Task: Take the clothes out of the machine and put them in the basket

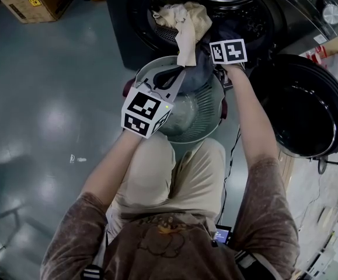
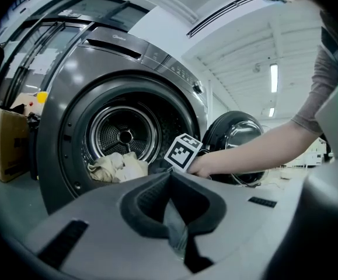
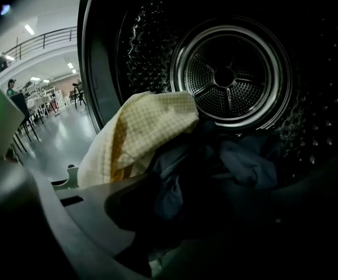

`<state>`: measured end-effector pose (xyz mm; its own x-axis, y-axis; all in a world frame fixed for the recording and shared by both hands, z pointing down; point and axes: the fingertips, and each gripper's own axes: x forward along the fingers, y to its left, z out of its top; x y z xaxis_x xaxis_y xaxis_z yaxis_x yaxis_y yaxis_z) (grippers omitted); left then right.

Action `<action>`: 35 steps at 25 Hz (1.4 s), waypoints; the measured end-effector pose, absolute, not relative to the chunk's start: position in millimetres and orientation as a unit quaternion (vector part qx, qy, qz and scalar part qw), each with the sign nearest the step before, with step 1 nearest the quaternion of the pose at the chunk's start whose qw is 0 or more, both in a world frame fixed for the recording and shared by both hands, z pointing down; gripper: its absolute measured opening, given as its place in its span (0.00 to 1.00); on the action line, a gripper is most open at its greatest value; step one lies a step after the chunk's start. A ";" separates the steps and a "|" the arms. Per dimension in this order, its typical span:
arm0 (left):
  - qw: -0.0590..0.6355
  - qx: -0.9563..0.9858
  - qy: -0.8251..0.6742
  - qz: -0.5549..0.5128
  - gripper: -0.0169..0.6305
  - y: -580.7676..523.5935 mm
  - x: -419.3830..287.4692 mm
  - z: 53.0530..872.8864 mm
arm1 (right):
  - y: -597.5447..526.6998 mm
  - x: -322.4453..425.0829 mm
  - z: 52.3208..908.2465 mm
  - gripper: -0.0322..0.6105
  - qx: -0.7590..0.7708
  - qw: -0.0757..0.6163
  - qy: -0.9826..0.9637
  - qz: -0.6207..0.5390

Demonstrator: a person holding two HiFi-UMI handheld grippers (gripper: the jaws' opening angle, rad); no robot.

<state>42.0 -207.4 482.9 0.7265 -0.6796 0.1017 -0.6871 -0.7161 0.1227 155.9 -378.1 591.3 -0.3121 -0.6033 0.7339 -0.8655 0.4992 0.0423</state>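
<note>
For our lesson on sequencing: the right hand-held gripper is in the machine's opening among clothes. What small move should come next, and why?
Probably draw the right hand-held gripper back toward the basket: its jaws look closed on the dark garment at the mouth of the drum, and the basket sits just in front of it.

Both forearms reach forward out of brown sleeves. The left arm (image 1: pixel 107 174) bends inward and its left gripper (image 1: pixel 170 78) lies about level, fingers (image 2: pixel 148 200) pinched on the rim of the basket (image 1: pixel 218 92). The right arm (image 1: pixel 253 127) stretches straight ahead. The right gripper (image 3: pixel 177 194) tips downward, fingers closed on dark cloth (image 3: pixel 244 162).
</note>
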 end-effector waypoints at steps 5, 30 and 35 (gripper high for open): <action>0.067 0.926 -0.372 0.026 0.03 -203.9 42.4 480.7 | -363.2 151.7 574.6 0.16 0.458 0.344 -0.798 0.187; 0.060 0.913 -0.403 0.019 0.03 -198.5 37.5 471.7 | -178.5 107.5 518.5 0.14 0.354 0.310 -0.871 0.143; 0.056 0.914 -0.402 0.022 0.03 -197.7 41.6 471.8 | -146.3 84.8 532.1 0.14 0.328 0.315 -0.878 0.148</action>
